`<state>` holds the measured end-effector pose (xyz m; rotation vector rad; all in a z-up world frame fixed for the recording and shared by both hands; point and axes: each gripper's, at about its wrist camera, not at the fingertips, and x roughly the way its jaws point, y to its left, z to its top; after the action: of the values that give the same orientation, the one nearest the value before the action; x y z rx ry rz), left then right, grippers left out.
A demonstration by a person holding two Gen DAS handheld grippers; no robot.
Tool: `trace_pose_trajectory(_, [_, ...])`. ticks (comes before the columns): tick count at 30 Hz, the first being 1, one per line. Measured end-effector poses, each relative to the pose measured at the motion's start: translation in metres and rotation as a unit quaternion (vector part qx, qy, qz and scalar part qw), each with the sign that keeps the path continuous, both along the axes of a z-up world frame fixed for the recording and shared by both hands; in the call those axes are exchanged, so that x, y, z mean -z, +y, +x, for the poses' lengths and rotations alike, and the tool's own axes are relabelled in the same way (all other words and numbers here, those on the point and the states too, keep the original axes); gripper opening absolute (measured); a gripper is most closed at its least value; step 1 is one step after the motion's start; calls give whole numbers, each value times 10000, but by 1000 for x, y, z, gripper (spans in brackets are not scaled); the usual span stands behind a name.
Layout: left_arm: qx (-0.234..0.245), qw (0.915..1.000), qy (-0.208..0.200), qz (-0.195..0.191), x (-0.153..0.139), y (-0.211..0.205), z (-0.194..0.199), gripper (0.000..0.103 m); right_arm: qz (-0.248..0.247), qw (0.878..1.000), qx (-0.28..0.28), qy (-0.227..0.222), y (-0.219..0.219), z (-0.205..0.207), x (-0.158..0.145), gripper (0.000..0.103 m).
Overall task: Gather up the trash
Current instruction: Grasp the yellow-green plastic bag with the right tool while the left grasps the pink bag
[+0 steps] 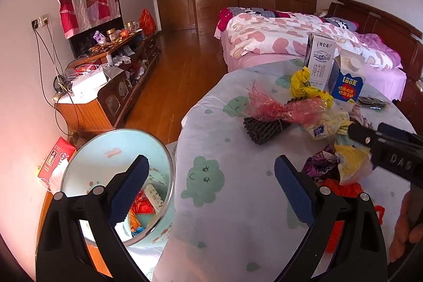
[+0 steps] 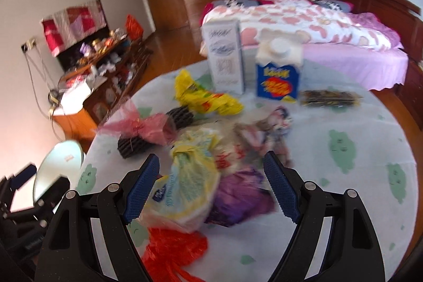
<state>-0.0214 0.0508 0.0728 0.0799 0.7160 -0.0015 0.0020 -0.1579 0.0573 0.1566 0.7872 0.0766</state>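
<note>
The left hand-held gripper [image 1: 208, 185], nearest the left wrist camera, stood wide open and held nothing, its left finger over the round pale-green metal-rimmed waste bin [image 1: 116, 171] beside the surface. The bin already contained several wrappers, so collection was judged partly done, with most of it outstanding. The right hand-held gripper [image 2: 211, 186] was likewise wide open and empty, poised over a heap comprising a crumpled yellow-and-white plastic bag [image 2: 190, 184], a crumpled purple wrapper [image 2: 238, 197] and a crumpled red plastic bag [image 2: 174, 247]; whether its fingers touched the heap could not be determined because of blur. Remaining on the round surface covered with a white cloth printed with green figures [image 1: 238, 216] were a translucent pink plastic bag [image 1: 277, 107] lying across a black ribbed foam sleeve [image 1: 264, 128], a crumpled yellow printed wrapper [image 1: 306, 86], a tall grey-and-white milk carton [image 1: 318, 62], a blue-and-white carton with a round cap [image 1: 346, 81], a flat dark packet [image 2: 327, 97] and a crumpled patterned wrapper [image 2: 267, 134]. Both cartons stood upright, side by side at the far edge. A bed with pink floral bedding [image 1: 290, 36] stood beyond the surface, and a cluttered wooden cabinet [image 1: 111, 75] stood against the left wall. Nothing appeared to obstruct the route from heap to bin except the left hand-held gripper itself.
</note>
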Motion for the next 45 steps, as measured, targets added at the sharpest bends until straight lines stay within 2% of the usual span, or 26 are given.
trace_pose_trajectory(3, [78,10000,-20,-55,1,-3,15,94,-232,9995,-70,203,10,9,10,80])
trace_pose_trajectory(4, [116,9999,-27,-61,2,-6,20,94,-245,9994,-110,232,11,9,13,77])
trace_pose_trajectory(6, [186,9998,-34,-88,3,-10,32,94,-182,9995,-127,238,9,7,16,62])
trace_pose_trajectory(8, [239,9996,-39,-166,4,-16,45,94,21,9996,-164,239,2,6,19,40])
trace_pose_trajectory(11, [350,9992,-34,-199,7,-28,63,93,348,9994,-61,65,-12,-2,12,35])
trace_pose_trajectory(15, [449,9990,-18,-67,12,-46,84,92,413,9977,222,-482,-25,-19,-4,35])
trace_pose_trajectory(17, [441,9990,71,-35,16,-52,95,85,461,9967,335,-574,-29,-21,-6,35])
trace_pose_trajectory(24, [478,9976,473,-191,35,-57,109,51,636,9949,524,-577,-44,-23,-4,35])
trace_pose_trajectory(25, [484,9975,472,-224,36,-57,108,43,644,9947,550,-584,-47,-24,-7,35])
trace_pose_trajectory(26, [494,9974,469,-224,37,-57,106,39,656,9943,593,-603,-48,-24,-7,35])
trace_pose_trajectory(27, [510,9973,469,-228,38,-57,105,28,668,9939,619,-613,-51,-27,-7,35])
trace_pose_trajectory(30, [564,9968,456,-339,38,-54,98,19,692,9931,682,-655,-53,-33,-9,35])
trace_pose_trajectory(38, [455,9982,-79,-372,3,-41,55,18,628,9910,789,-882,-52,-46,-18,35])
trace_pose_trajectory(42, [254,9989,-120,-365,-6,-28,34,18,507,9908,739,-1016,-40,-54,-24,35])
trace_pose_trajectory(45, [73,9996,-192,-177,-9,-18,21,18,448,9915,650,-1030,-30,-58,-25,35])
